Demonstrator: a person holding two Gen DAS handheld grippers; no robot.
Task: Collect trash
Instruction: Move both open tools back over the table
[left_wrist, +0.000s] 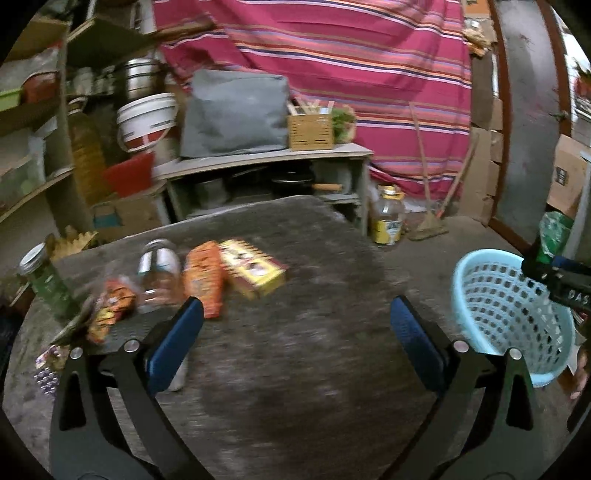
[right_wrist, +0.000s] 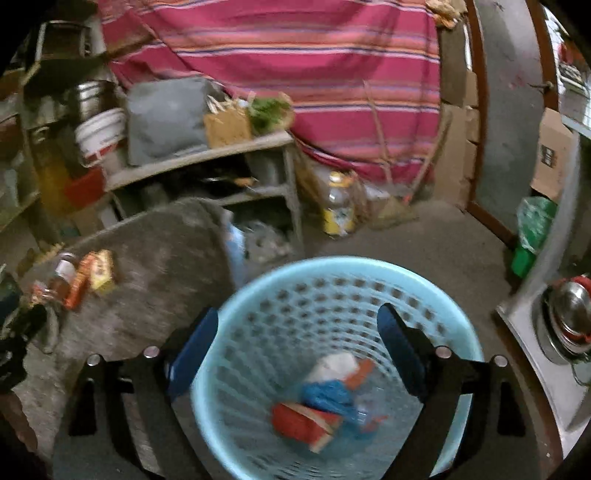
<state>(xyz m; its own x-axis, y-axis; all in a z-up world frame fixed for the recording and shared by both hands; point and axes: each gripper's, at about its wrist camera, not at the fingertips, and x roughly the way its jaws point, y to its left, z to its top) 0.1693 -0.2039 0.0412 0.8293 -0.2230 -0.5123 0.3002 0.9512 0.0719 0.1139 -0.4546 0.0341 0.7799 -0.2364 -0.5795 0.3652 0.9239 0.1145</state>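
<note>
My left gripper (left_wrist: 295, 314) is open and empty above the grey table (left_wrist: 295, 369). Ahead on the table lie a yellow box (left_wrist: 255, 267), an orange packet (left_wrist: 205, 282), a clear jar (left_wrist: 159, 269), a crumpled wrapper (left_wrist: 112, 306) and a green bottle (left_wrist: 46, 284). A light blue basket (left_wrist: 509, 314) stands to the right. My right gripper (right_wrist: 297, 332) is open and empty over the basket (right_wrist: 332, 269). Inside it lie a red box (right_wrist: 306, 424), a blue bag (right_wrist: 327, 397) and a white piece (right_wrist: 336, 365). The right gripper also shows in the left wrist view (left_wrist: 561, 277).
A low shelf unit (left_wrist: 266, 162) with a grey cushion (left_wrist: 236, 114) and a wooden box (left_wrist: 310, 129) stands behind the table. A striped cloth (left_wrist: 332, 55) hangs at the back. A yellow-labelled jar (left_wrist: 386, 218) and a broom (left_wrist: 428, 221) are on the floor.
</note>
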